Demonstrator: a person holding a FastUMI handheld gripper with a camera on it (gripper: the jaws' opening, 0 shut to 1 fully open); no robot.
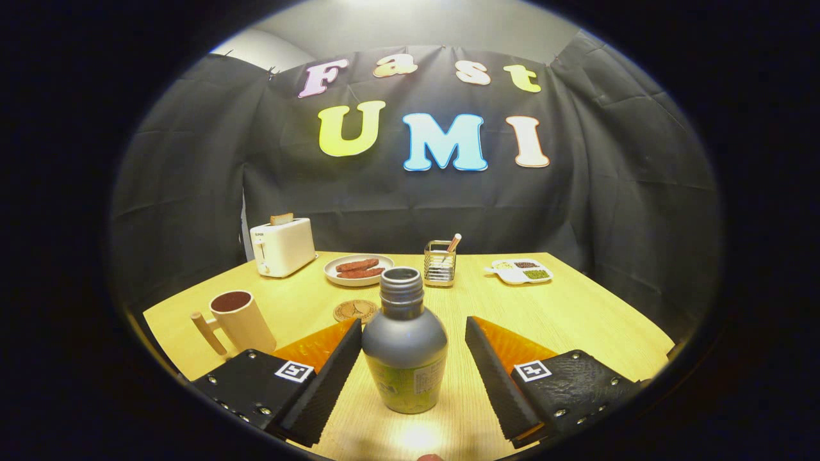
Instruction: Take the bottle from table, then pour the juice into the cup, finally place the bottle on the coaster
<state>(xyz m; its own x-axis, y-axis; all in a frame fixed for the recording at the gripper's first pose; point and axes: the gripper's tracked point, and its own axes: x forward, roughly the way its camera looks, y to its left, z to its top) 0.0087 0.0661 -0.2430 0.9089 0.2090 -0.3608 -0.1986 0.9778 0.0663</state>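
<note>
Cup (242, 322): beyond left finger, off to the left; handle faces tool; dark inside, looks filled already or dark-lined, can't tell.
Toaster (282, 246): far back left, slice sticking up.
Coaster (355, 310): on table (576, 307) just behind bottle, partly hidden by it.
Plate (359, 269): beyond coaster, w/ sausages.
Bottle (405, 339): upright on table, between the fingers, cap off, neck open.
Gripper (411, 349): spread wide; left pad about touching bottle, right pad apart; no grip yet.
Holder (440, 262): wire, beyond bottle.
Tray (520, 271): far right, divided.
Risk: uneven close, left pad pushes first, bottle tips or slides; open neck means spill. Rounded body may slip if grip is low.
</note>
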